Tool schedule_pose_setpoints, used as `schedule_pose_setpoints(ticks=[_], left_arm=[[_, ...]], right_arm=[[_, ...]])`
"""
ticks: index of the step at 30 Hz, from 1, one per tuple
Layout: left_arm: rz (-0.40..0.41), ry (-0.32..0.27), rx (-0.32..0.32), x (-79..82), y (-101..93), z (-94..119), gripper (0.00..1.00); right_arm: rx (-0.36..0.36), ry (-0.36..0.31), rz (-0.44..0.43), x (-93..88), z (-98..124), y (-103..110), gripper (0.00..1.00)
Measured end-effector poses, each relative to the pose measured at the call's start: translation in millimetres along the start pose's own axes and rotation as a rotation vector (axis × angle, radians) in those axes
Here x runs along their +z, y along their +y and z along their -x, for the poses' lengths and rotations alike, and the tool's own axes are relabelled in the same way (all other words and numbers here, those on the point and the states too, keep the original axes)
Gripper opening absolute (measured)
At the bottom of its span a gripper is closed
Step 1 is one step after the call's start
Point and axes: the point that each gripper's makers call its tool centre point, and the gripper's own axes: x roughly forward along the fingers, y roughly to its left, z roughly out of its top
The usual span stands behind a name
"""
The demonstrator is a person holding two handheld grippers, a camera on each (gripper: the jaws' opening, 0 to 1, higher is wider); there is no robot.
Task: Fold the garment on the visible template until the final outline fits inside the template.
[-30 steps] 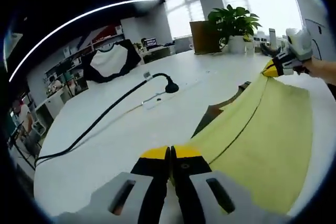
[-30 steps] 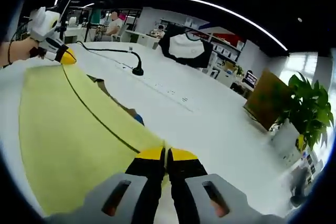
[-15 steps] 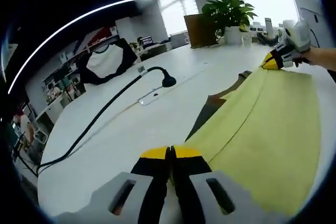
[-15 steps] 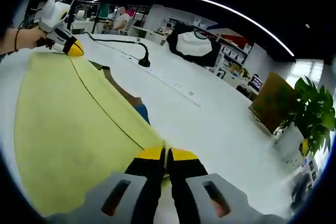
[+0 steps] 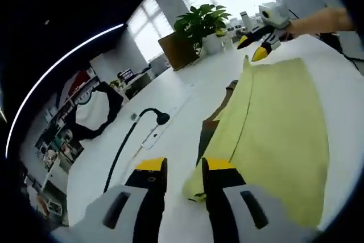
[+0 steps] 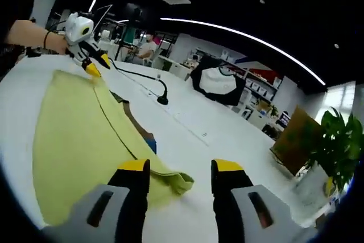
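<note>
The yellow garment (image 5: 273, 118) lies flat on the white table (image 5: 170, 101), folded over, with a dark seam line running along it. A dark template (image 5: 207, 132) peeks out from under its edge; in the right gripper view the template (image 6: 135, 123) shows a blue patch. My left gripper (image 5: 185, 169) is open, and a garment corner lies on the table just beyond its jaws. My right gripper (image 6: 181, 169) is open too, with the other rumpled corner of the garment (image 6: 79, 129) lying loose between its jaws. Each gripper shows at the garment's far end in the other's view, the right gripper (image 5: 253, 48) and the left gripper (image 6: 98, 65), both open.
A black gooseneck cable (image 5: 152, 116) runs across the table past the garment, seen again as the cable (image 6: 162, 98) in the right gripper view. A potted plant (image 5: 202, 21) and brown board (image 6: 293, 129) stand at the table's far end. A black-and-white shirt (image 6: 216, 81) hangs behind. A person (image 6: 151, 41) sits in the background.
Both grippers have opened and let go of the garment corners they were shut on. The corners now lie on the table, and both grippers have drawn back a little.
</note>
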Motion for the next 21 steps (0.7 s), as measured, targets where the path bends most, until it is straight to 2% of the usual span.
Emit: schedule_pose_setpoints(ticks=[1,2,4,7,9,10,11,12,13,15,16,17,19,20,21], left_arm=[[-0.022,-0.003,-0.029,-0.2,-3.0,1,0.31],[-0.078,0.000,-0.054,-2.4,-4.5,3,0.34],[-0.155,0.032,-0.067,-11.6,-3.3,5,0.40],[-0.156,0.015,-0.082,-16.5,-2.4,5,0.41],[-0.215,0.031,-0.117,-22.9,-4.9,4,0.41],[-0.200,0.046,-0.111,-25.3,-0.5,5,0.39],[-0.139,0.013,-0.112,-21.3,0.2,5,0.38],[-0.093,-0.049,-0.132,-13.7,-0.3,5,0.37],[-0.134,-0.034,-0.132,-16.6,3.1,7,0.37],[-0.149,-0.015,-0.134,-20.6,6.7,6,0.33],[-0.185,0.003,-0.201,-25.6,0.0,8,0.31],[-0.223,0.022,-0.230,-28.8,-1.9,11,0.31],[-0.185,0.002,-0.255,-26.2,-0.6,16,0.32],[-0.191,0.000,-0.260,-26.2,0.1,18,0.32],[-0.230,0.037,-0.264,-32.8,1.9,18,0.33]], right_arm=[[0.010,0.027,0.011,-5.8,0,1,0.47],[0.024,0.042,0.014,-9.9,-1,3,0.48],[0.032,0.049,0.005,-16.0,-2,4,0.48],[0.041,0.053,-0.014,-22.8,-4,3,0.47],[0.046,0.046,-0.032,-24.9,-6,2,0.46],[0.050,0.039,-0.048,-25.2,-6,2,0.46],[0.058,0.030,-0.060,-24.7,-7,2,0.46],[0.071,0.000,-0.073,-21.4,-9,2,0.45],[0.076,-0.002,-0.080,-21.5,-10,1,0.44],[0.080,0.004,-0.098,-23.5,-12,0,0.43],[0.084,0.007,-0.109,-24.6,-13,-1,0.42],[0.086,0.010,-0.117,-25.6,-13,-1,0.42],[0.091,0.008,-0.113,-26.3,-13,-1,0.41],[0.099,0.004,-0.111,-26.0,-12,0,0.40],[0.108,0.002,-0.114,-26.5,-12,0,0.38]])
